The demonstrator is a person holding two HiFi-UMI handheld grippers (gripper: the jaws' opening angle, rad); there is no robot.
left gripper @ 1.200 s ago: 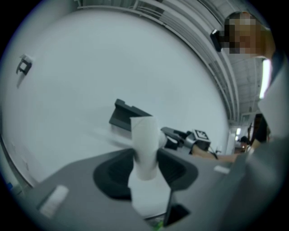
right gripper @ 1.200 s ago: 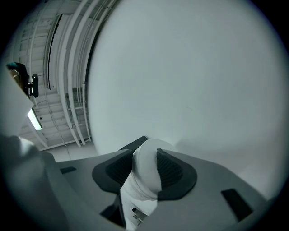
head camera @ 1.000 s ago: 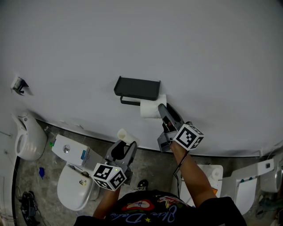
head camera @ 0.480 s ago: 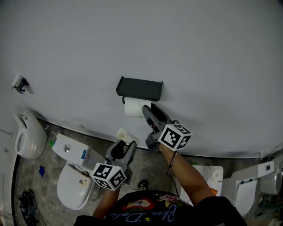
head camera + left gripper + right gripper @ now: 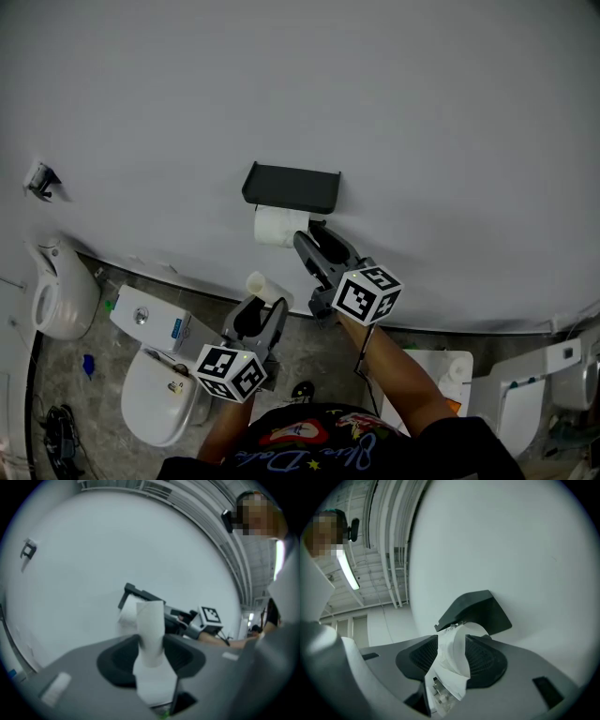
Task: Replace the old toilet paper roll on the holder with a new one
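A black wall holder (image 5: 291,187) with a shelf on top carries a full white toilet paper roll (image 5: 277,227) on its bar. My right gripper (image 5: 306,240) reaches up from the lower right and is shut on that roll; in the right gripper view white paper (image 5: 454,658) fills the gap between the jaws, just below the holder (image 5: 476,611). Lower down, my left gripper (image 5: 262,306) is shut on a thin, nearly used-up roll (image 5: 259,285), which stands upright between its jaws (image 5: 150,630). The left gripper view also shows the holder (image 5: 140,594) and the right gripper's marker cube (image 5: 211,616).
A toilet with its tank (image 5: 150,323) and bowl (image 5: 159,398) stands below left of the holder. A white fixture (image 5: 58,298) and a small wall bracket (image 5: 39,180) are at the far left. White fittings (image 5: 525,384) stand at the lower right.
My right gripper has moved left with the full roll, which now hangs under the holder's left half rather than at its right end. The left gripper has kept still.
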